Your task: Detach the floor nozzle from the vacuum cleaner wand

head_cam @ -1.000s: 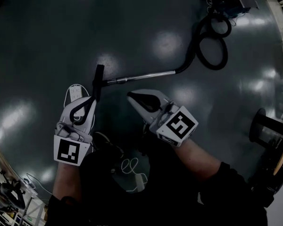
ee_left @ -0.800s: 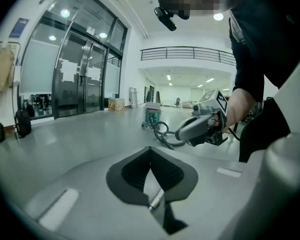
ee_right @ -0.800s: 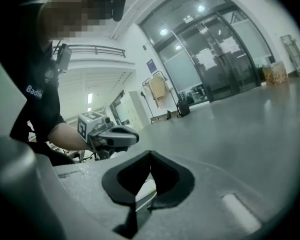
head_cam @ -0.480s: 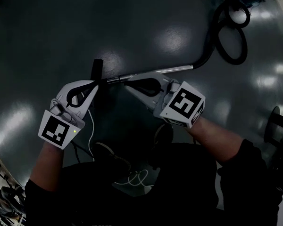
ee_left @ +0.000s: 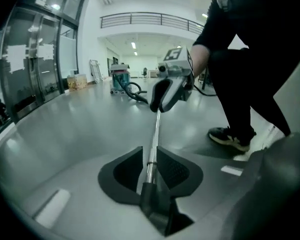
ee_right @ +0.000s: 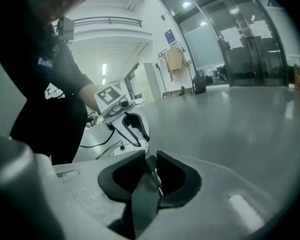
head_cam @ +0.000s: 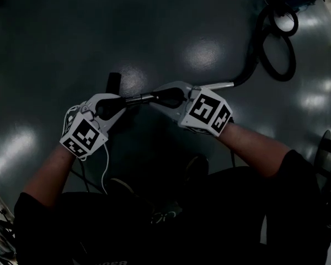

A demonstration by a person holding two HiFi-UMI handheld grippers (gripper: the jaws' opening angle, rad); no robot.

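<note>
Two tools straddle the chrome vacuum wand [head_cam: 137,98] above the dark glossy floor [head_cam: 171,21]; the left tool [head_cam: 120,101] sits at the end where the black floor nozzle [head_cam: 113,84] is joined on, and the right tool [head_cam: 156,98] is just beside it along the tube, tips facing each other. From the head view the jaws cannot be read, and the right tool's marker cube [head_cam: 208,112] covers a stretch of the wand. The left gripper view shows its jaws opening, with the tube running between the pads, a dark fitting at its near end and the right tool farther up the same tube. The right gripper view shows its jaws also opening, with the wand foreshortened between them and the left tool beyond. The black hose [head_cam: 276,48] loops away to the upper right. Only the left gripper view shows the teal canister vacuum [ee_left: 119,76] clearly, along with a glass wall [ee_left: 35,64], a balcony railing [ee_left: 150,19] and the person's shoe [ee_left: 232,136]. Only the right gripper view shows a clothes rack [ee_right: 174,59] and glazed doors [ee_right: 240,44]. A white cable [head_cam: 106,162] hangs below the left tool; the person's dark clothing fills the lower head view.
</note>
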